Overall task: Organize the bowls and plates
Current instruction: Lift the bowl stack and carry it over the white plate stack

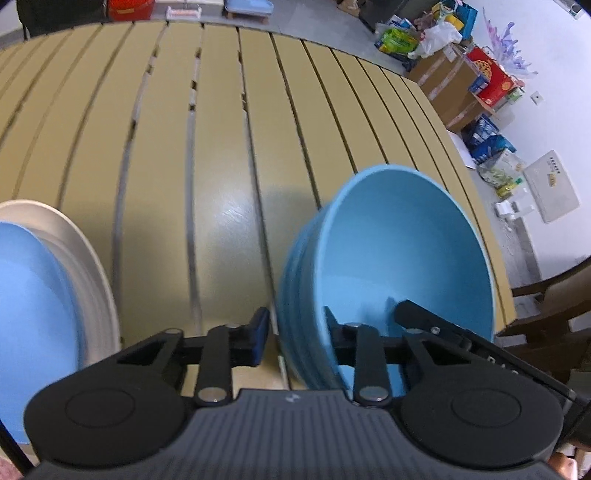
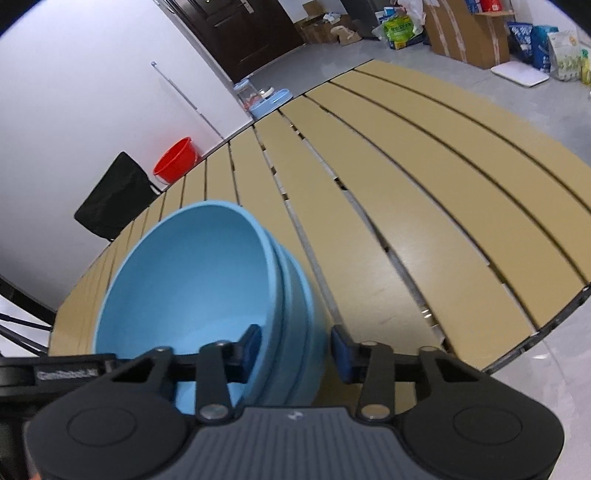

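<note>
— Since both claws straddle the wall of the same stack of blue bowls, which step would you call this?

— The grasp, I'd judge. The stack sits on the slatted table, near its edge. The left gripper has one pad inside the top bowl and the other outside the stack's wall; the right gripper does the same on the opposite side.

— Are they clamped?

— The jaws stand narrow on both. On the left, the inner pad looks against the wall while the outer one shows a sliver of table between it and the bowls. On the right, the outer pad stands just clear too. So neither is pinching yet, as far as I can tell through the blur.

— And next?

— Probably finishing the squeeze evenly on both sides before lifting, or the stack could tip or the nested bowls slide apart.

— Anything else on the table?

— To the left, a blue plate lying on a white plate, apart from the bowls.

— The room?

— A red bucket by a white wall, a dark door, cardboard boxes and bags on a grey floor, and a wooden chair beside the table.
</note>
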